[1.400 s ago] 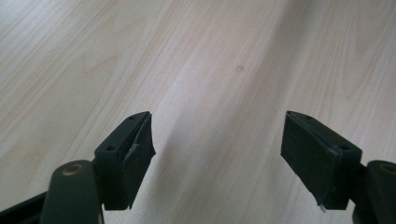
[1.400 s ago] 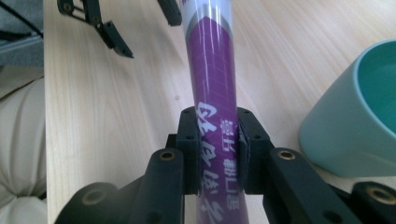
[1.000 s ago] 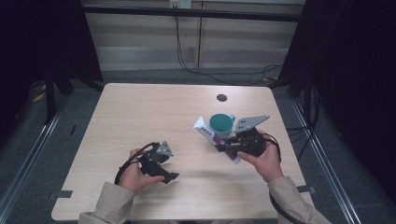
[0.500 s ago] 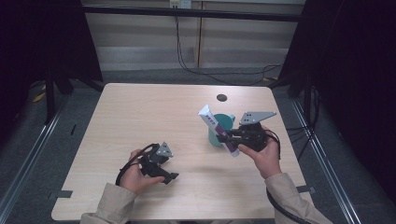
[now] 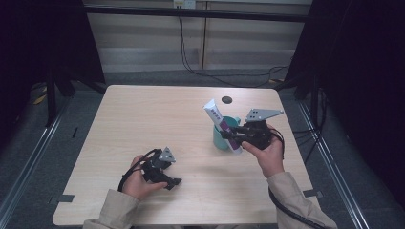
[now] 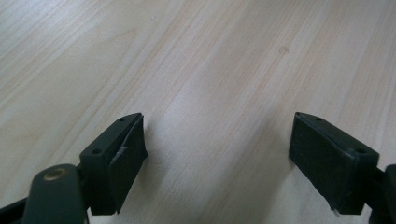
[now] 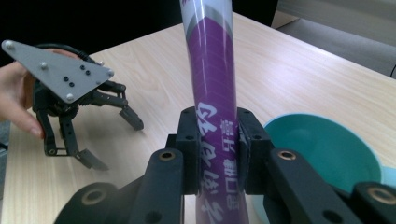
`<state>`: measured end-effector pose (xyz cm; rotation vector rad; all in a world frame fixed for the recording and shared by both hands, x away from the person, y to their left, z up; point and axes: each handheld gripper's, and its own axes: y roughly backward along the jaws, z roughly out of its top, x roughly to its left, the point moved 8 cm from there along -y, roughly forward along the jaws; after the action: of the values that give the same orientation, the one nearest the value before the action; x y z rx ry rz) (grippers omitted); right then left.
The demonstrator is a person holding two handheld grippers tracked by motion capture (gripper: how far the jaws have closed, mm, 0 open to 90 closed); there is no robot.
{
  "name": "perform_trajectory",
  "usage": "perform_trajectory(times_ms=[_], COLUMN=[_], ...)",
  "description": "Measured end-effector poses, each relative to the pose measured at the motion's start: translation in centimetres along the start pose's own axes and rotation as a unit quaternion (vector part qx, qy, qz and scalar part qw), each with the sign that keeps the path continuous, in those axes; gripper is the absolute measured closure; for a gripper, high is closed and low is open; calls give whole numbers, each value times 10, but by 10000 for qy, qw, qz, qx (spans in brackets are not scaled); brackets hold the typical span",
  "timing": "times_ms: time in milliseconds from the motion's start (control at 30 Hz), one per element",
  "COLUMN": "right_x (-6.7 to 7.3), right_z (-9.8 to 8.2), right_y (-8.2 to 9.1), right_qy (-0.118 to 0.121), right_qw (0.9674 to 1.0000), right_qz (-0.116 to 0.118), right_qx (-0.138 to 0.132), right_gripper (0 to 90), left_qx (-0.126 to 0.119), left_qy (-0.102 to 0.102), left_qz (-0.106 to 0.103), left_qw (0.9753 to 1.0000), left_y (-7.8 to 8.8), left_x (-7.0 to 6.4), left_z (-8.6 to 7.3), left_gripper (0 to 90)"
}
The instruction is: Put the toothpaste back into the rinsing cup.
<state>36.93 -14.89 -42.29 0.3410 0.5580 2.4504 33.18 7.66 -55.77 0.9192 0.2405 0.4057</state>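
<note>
Two tools: right tool (image 7: 215,140) clamps a purple tube (image 7: 210,79) beside the teal cup (image 5: 222,136); left tool (image 6: 217,154) gapes wide.

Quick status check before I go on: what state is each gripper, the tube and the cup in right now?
Right gripper: shut on the purple tube, held off the table.
Purple tube: clamped mid-body, tilted, beside the cup, not in it.
Teal cup: upright on the table, open, looks empty.
Left gripper: open, holding nothing, low over bare table.
</note>
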Motion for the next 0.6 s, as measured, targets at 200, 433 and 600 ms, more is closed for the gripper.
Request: perform_trajectory(times_ms=[200, 433, 600], right_x=[-5, -8, -9], right_z=[6, 13, 20], right_y=[-2, -5, -7], right_qy=[-86, -134, -167], right_qw=[9999, 9996, 9993], right_qz=[6, -18, -31], right_qx=[-132, -229, -348], right_gripper=[737, 737, 736], left_qx=[-117, -317, -435], left_qy=[-25, -14, -36], left_qz=[0, -47, -53], left_qw=[9999, 9995, 9990], left_y=[-1, -1, -2], left_x=[1, 0, -1], left_z=[-2, -4, -5], left_gripper=[154, 133, 102])
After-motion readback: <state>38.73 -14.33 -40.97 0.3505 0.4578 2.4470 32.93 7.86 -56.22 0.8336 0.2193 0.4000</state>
